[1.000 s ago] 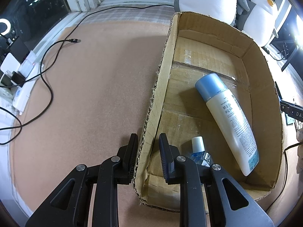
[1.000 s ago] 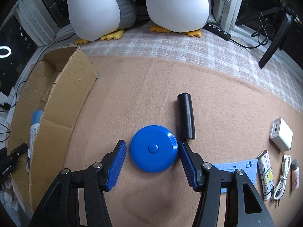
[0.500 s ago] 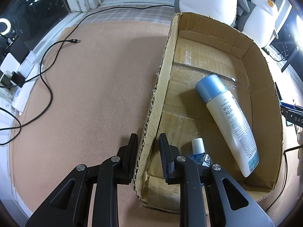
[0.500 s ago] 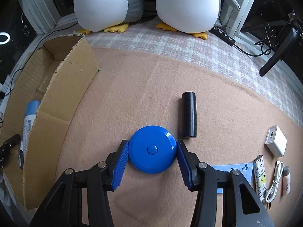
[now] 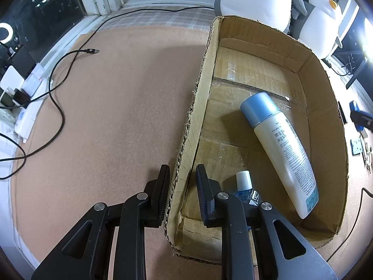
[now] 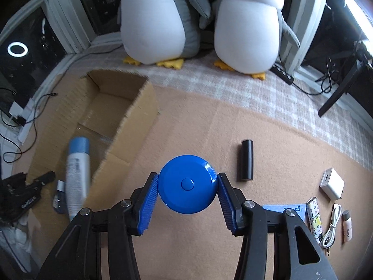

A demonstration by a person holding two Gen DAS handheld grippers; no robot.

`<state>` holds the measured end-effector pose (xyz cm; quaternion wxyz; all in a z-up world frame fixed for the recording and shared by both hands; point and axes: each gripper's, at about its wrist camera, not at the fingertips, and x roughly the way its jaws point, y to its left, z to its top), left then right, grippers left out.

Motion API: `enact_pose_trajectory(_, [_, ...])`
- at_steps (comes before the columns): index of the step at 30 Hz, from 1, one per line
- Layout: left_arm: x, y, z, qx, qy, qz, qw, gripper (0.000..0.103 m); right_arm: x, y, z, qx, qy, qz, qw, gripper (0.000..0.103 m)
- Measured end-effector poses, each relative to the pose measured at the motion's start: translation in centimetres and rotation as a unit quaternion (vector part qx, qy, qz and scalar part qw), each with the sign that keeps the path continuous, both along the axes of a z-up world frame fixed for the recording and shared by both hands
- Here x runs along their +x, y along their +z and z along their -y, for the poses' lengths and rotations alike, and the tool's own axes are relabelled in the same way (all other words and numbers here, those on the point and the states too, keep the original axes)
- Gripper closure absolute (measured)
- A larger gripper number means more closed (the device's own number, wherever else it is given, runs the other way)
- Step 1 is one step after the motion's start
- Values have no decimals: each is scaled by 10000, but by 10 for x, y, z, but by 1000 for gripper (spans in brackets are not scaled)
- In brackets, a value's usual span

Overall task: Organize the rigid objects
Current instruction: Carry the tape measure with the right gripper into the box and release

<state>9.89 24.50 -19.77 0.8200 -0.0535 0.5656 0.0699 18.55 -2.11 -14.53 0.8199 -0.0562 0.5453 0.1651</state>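
The right gripper (image 6: 187, 187) clamped its blue pads on the blue round tape measure (image 6: 187, 184), carried clear of the carpet, with the black cylinder (image 6: 245, 160) at its 2 o'clock. The left gripper (image 5: 181, 187) pinched the cardboard box (image 5: 326, 98) by its near side wall. Inside the box lay the lotion bottle (image 5: 283, 150); at its 8 o'clock sat a small blue bottle (image 5: 244, 187).

A glossy blue disc (image 6: 187, 184) sits between ribbed blue gripper pads (image 6: 146, 206); a brown cardboard box (image 5: 324, 93) holds a cream bottle (image 5: 283, 149) with blue cap; white-grey penguins (image 6: 247, 25) show yellow feet.
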Motion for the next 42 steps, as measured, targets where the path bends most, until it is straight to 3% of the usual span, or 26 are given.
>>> enact_pose_trajectory(14, [0, 0, 0, -5, 3, 5, 10000, 83, -7, 33, -71, 248, 709, 330, 9966, 57])
enact_pose_trajectory(29, [0, 0, 0, 0, 1, 8, 10000, 83, -4, 17, -126, 132, 1086, 340, 9934, 57])
enact_pose_trajectory(42, [2, 2, 1, 17, -4, 17, 10000, 83, -1, 7, -134, 54, 1065, 354, 9937, 54])
